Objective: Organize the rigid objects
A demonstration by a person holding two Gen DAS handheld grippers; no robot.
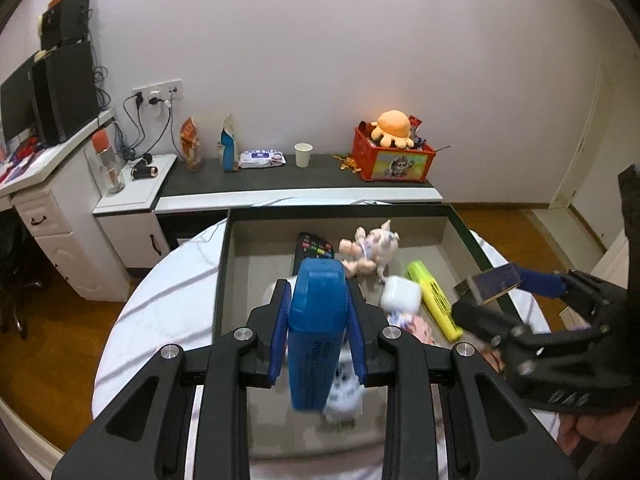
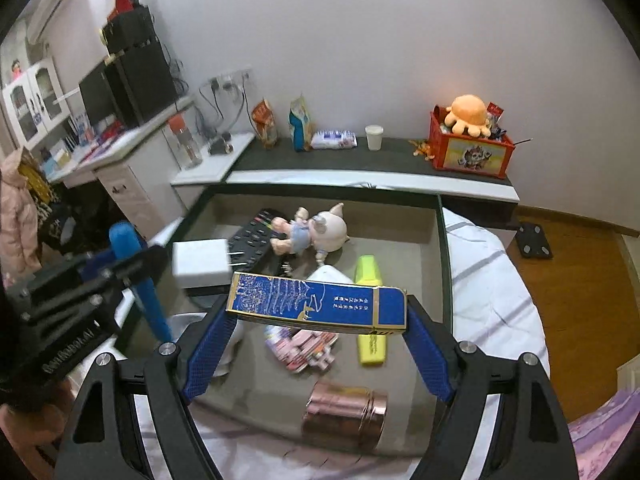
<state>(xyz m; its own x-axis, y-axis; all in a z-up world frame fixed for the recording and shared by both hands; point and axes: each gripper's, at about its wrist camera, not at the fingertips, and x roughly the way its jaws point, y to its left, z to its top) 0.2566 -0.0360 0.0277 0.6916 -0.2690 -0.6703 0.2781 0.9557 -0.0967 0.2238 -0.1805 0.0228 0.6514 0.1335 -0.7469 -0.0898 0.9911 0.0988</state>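
Your left gripper (image 1: 318, 316) is clamped on a blue marker (image 1: 316, 332), its long axis running forward along the fingers, cap end past the tips. Your right gripper (image 2: 318, 316) grips a flat blue box (image 2: 320, 306) by its short ends, so its long axis lies crosswise between the fingers (jaws spread wide). Both items hang above the tray (image 2: 446, 264), which sits below and ahead of both sets of fingertips. Neither hand looks clearly nearer to it.
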